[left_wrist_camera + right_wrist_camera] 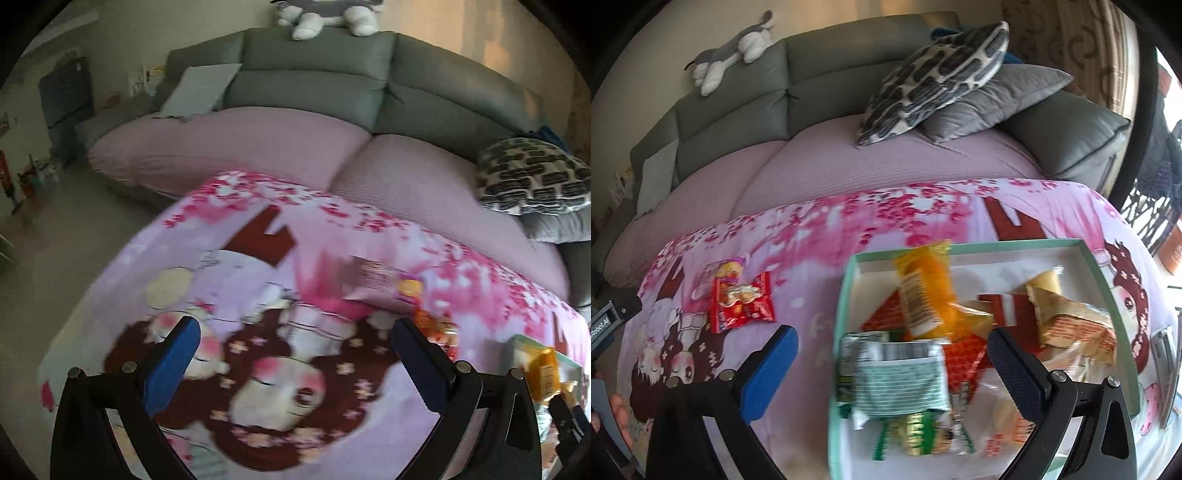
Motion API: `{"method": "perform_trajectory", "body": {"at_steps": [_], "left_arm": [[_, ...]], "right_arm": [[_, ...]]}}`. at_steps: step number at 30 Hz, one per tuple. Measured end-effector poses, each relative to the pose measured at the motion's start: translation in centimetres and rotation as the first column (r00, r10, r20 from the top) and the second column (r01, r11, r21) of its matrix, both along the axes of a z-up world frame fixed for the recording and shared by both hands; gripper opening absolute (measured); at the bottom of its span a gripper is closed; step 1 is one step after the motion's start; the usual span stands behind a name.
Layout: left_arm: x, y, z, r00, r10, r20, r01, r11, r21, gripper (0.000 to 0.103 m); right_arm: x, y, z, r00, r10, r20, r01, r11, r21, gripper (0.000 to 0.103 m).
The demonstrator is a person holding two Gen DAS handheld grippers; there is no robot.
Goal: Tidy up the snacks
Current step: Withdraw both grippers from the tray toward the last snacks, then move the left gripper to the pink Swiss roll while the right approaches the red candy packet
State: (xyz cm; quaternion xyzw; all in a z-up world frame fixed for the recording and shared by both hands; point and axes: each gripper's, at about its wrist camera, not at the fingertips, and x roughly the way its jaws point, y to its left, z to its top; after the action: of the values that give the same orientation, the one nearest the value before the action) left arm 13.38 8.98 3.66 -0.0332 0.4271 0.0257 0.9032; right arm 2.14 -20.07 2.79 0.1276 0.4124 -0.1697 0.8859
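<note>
On the table, a pink cartoon-printed cloth (820,306) is spread, and a shallow mint-green tray (846,280) is set on it toward the right. Several snack packets are piled loosely inside the tray: an orange packet (923,284) lying on top of the heap, a green-and-white striped packet (897,376) at the near side, and a tan brick-patterned packet (1071,325) to the right. Well apart from the tray, on the cloth to the left, a red packet (742,302) is seen lying flat, with a pale pink packet (720,271) touching it and partly tucked behind.

The right gripper (892,354) is held above the near part of the tray, its jaws spread wide with nothing between them. The left gripper (295,347) is likewise spread wide and nothing is gripped; it is held over the bare cloth, with the tray's corner (570,363) at its right. A grey sofa (738,103) with cushions is seen behind the table.
</note>
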Motion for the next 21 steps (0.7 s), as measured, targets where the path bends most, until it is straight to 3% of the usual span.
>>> {"method": "perform_trajectory", "body": {"at_steps": [12,21], "left_arm": [[0.8,4.2,-1.0,0.998,0.043,-0.048,-0.043,0.999,-0.011,0.103],[2.5,4.4,-4.0,0.99,0.02,-0.139,-0.026,0.999,-0.044,0.103]], "right_arm": [[2.0,5.4,-1.3,0.993,0.119,-0.025,-0.119,0.993,0.001,0.103],[3.7,9.1,-3.4,0.976,0.205,-0.071,-0.206,0.979,-0.007,0.103]]}}
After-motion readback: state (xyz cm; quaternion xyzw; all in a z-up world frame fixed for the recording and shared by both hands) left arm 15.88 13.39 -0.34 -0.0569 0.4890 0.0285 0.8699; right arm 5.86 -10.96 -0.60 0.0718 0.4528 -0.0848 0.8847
